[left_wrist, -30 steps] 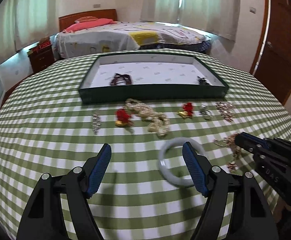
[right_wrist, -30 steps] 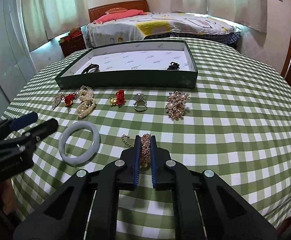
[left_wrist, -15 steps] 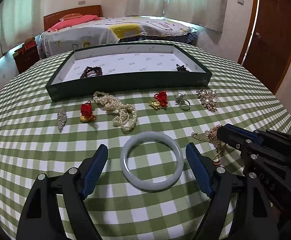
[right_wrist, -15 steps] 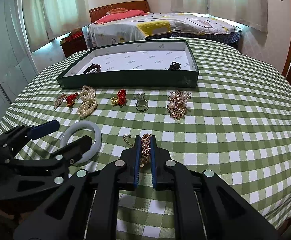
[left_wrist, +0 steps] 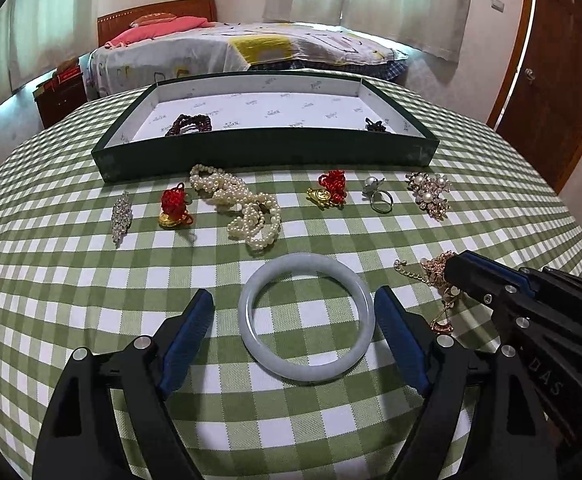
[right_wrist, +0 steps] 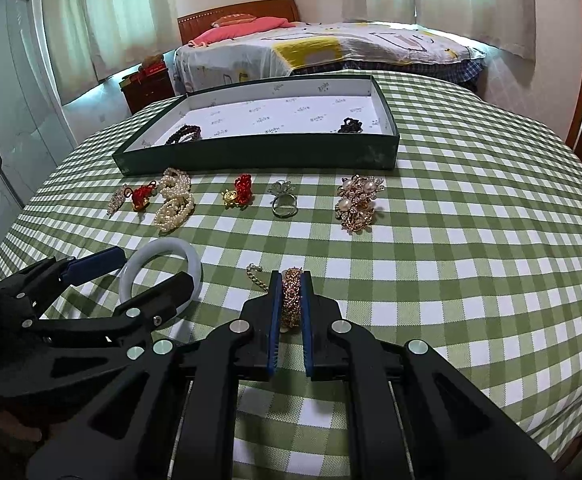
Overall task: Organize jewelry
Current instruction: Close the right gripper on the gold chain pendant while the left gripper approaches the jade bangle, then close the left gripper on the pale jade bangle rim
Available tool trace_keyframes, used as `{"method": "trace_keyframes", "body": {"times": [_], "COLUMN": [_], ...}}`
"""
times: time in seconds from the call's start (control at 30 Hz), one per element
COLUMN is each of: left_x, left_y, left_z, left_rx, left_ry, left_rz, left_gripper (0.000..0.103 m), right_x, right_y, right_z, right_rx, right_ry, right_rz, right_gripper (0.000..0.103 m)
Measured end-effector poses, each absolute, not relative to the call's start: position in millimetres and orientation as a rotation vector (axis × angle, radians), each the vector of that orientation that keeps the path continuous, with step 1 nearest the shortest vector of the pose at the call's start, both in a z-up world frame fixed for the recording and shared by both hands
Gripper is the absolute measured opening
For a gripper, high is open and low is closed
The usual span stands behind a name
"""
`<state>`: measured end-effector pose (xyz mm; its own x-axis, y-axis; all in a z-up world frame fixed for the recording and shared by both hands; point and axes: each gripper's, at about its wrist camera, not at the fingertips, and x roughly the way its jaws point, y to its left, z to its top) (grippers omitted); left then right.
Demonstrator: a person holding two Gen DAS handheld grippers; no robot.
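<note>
A pale jade bangle lies flat on the green checked tablecloth. My left gripper is open, with one finger on each side of the bangle and not touching it. The bangle also shows in the right wrist view. My right gripper is shut on a gold chain bracelet at the table surface; it shows at the right of the left wrist view. A dark green tray with a white floor stands at the back and holds a dark bead bracelet and a small dark piece.
In front of the tray lie a crystal brooch, two red knot charms, a pearl necklace, a ring and a pearl-and-gold brooch. A bed stands behind the table and a wooden door at the right.
My left gripper has swung and moved forward so that the bangle now lies centred between its open fingers. My right gripper has stayed shut on the gold chain.
</note>
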<state>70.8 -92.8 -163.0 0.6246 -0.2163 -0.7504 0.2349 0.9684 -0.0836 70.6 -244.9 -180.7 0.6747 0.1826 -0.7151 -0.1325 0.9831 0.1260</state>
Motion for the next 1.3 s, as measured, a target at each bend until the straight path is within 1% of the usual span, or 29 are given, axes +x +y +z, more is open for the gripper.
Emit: {"method": "trace_keyframes", "body": {"times": [0.57, 0.73, 0.93, 1.3], "left_x": [67.3, 66.6, 66.6, 66.0], "left_y": [-94.7, -93.9, -102.5, -99.6], "left_z": [-163.8, -166.3, -168.6, -169.5], "left_rx": [0.022, 0.024, 0.083, 0.08], "left_ry": [0.844, 0.82, 0.821, 0.814], "left_rz": [-0.201, -0.195, -0.176, -0.163], "left_gripper": [0.081, 0.085, 0.085, 0.085], "right_x": [70.3, 70.6, 70.5, 70.6], "right_y": [-246.9, -248.4, -252.6, -252.4], "right_z": [-181.4, -182.6, -183.1, -183.1], "right_rx": [0.085, 0.097, 0.121, 0.13], "right_ry": [0.814, 0.82, 0.82, 0.822], "right_rz": [0.178, 0.178, 0.178, 0.185], "right_gripper": [0.009, 0.009, 0.009, 0.009]}}
